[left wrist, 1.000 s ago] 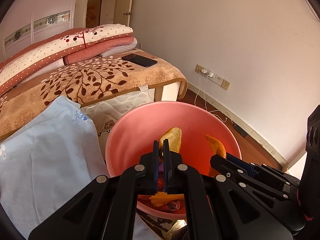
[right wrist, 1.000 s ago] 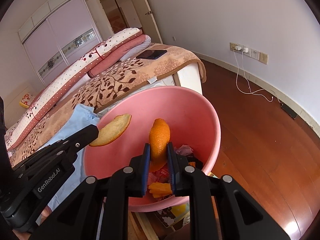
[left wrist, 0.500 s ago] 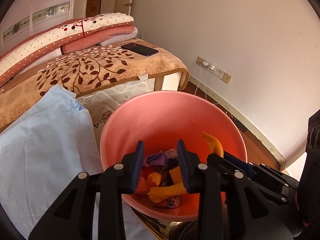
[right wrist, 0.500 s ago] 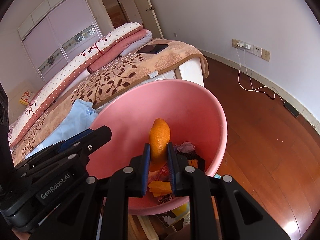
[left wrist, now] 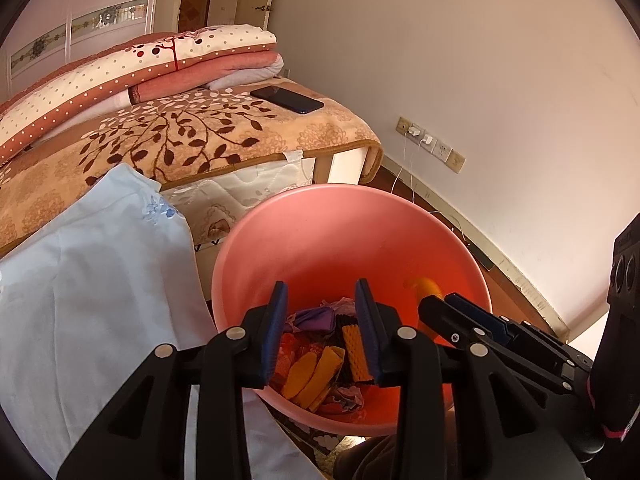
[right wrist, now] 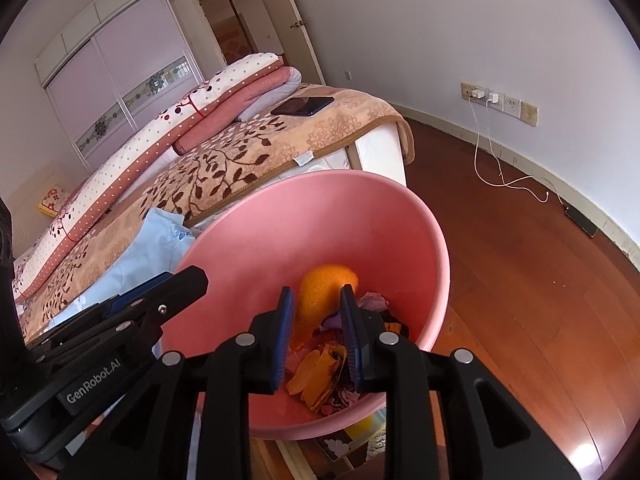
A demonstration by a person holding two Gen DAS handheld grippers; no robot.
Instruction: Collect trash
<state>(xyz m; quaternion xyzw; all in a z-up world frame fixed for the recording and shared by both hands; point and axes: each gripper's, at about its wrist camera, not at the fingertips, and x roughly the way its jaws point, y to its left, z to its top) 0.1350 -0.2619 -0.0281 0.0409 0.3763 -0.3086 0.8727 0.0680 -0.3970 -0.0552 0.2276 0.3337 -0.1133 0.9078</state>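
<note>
A pink basin point(left wrist: 348, 192) point(right wrist: 320, 178) holds trash point(left wrist: 320, 364): orange peel pieces and purple and red wrappers. My left gripper point(left wrist: 321, 292) hovers over the basin, open, with nothing between its fingers; only the trash lies below it. In the right wrist view, my right gripper point(right wrist: 316, 296) is over the same basin and its jaws are opening. A curved orange peel point(right wrist: 320, 284) stands between them, loose and slightly blurred. The same orange peel point(left wrist: 428, 286) shows in the left wrist view, just beyond the right gripper's tips.
A bed with a leaf-patterned blanket point(left wrist: 192, 140) stands behind the basin, carrying folded quilts point(left wrist: 140, 64) and a dark phone point(left wrist: 292, 100). A light blue cloth point(left wrist: 92, 280) lies left of the basin. Wall sockets with charger cables point(right wrist: 492, 100) hang over wooden floor point(right wrist: 520, 280) at the right.
My left gripper opened and the yellowish peel it held dropped into the basin. The right jaws spread apart around the orange peel, which now leans loosely.
</note>
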